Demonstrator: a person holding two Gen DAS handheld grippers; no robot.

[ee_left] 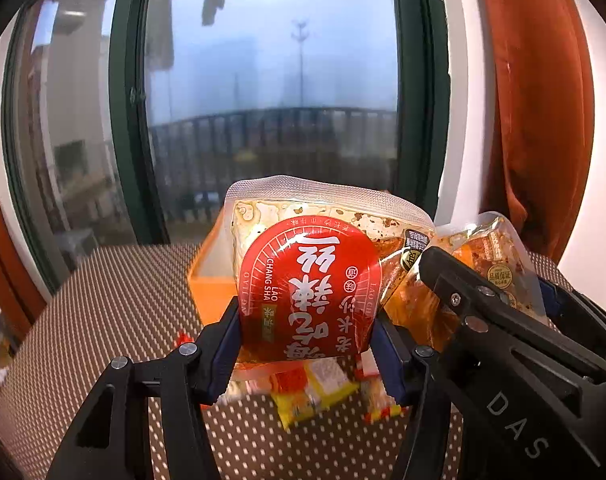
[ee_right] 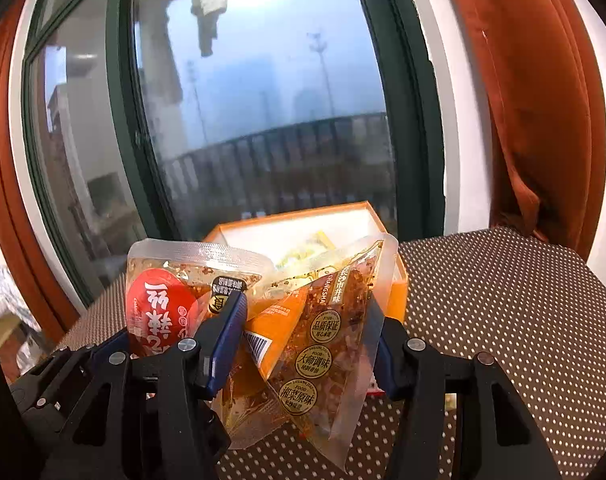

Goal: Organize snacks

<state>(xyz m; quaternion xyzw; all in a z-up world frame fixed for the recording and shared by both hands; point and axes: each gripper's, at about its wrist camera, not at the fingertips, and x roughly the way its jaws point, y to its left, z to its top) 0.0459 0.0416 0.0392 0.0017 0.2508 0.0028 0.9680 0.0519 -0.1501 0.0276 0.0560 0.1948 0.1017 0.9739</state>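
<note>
My left gripper is shut on a clear snack pouch with a round red label and holds it above the table. My right gripper is shut on a clear pouch with an orange label, also lifted. The two pouches are side by side; the red one shows at the left of the right wrist view, the orange one at the right of the left wrist view. An open orange box stands just behind them, with a yellow packet inside.
Several small snack packets, yellow and red-white, lie on the dotted brown tablecloth under the left gripper. A large window and an orange curtain are behind the table.
</note>
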